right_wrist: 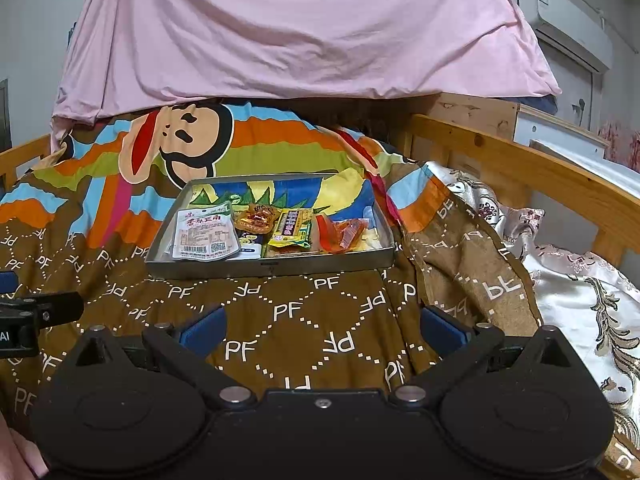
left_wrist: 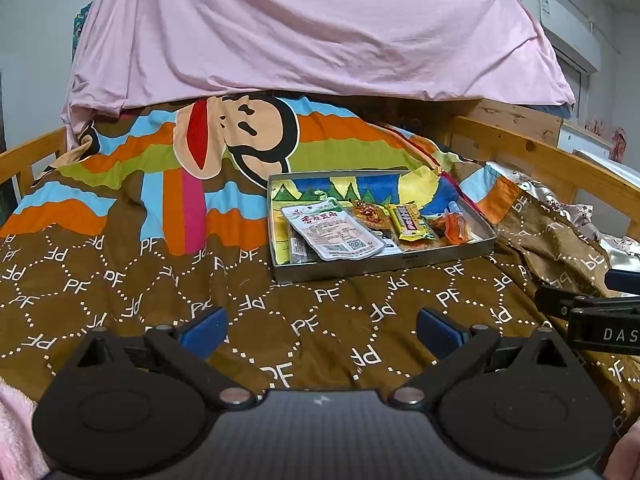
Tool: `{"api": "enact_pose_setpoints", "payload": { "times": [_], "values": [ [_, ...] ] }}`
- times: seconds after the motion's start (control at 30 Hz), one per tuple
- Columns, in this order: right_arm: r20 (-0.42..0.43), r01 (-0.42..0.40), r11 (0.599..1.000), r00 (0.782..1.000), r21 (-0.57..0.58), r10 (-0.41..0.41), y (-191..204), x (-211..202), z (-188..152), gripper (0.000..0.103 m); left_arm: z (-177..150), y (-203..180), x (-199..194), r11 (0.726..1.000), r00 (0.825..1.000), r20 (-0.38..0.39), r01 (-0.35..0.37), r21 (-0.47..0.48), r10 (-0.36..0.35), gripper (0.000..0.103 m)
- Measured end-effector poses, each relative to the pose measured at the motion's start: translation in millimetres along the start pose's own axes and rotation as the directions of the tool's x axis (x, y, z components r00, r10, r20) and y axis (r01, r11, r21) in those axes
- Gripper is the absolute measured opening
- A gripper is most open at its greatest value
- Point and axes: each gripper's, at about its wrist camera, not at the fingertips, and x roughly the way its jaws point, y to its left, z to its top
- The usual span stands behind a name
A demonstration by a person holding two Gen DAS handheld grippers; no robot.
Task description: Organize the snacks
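— Snacks first: where are they in the left wrist view?

— A metal tray (left_wrist: pixel 400 258) sits on the bed's brown patterned quilt (left_wrist: pixel 120 280), ahead and slightly right of the left tongs (left_wrist: pixel 322 330). The snack packets (left_wrist: pixel 372 226) lie inside it, a white pouch (left_wrist: pixel 332 232) on the near left, a yellow packet (left_wrist: pixel 412 222) and an orange one (left_wrist: pixel 456 226) to its right.

— And the tongs there?

— Spread wide, nothing between the blue pads (left_wrist: pixel 204 330). The right tongs' black frame pokes in at the right edge.

— The right wrist view?

— Same tray (right_wrist: pixel 280 267), now ahead and slightly left of the right tongs (right_wrist: pixel 324 330), which also gape empty over the quilt. A white embroidered cloth (right_wrist: pixel 580 300) lies to the right, beside a wooden bed rail (right_wrist: pixel 520 168). A pink sheet (right_wrist: pixel 300 28) hangs behind.
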Motion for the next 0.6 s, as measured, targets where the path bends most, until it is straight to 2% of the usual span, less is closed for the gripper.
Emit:
{"api": "enact_pose_setpoints", "payload": {
  "times": [0.6],
  "values": [
    [-0.010,-0.004,1.000,1.000,-0.013,0.004,1.1,1.7,-1.1,0.102,-1.5,-1.2,-0.3,1.000,1.000,-0.009,0.003,0.004,-0.003,0.102]
  ]
}}
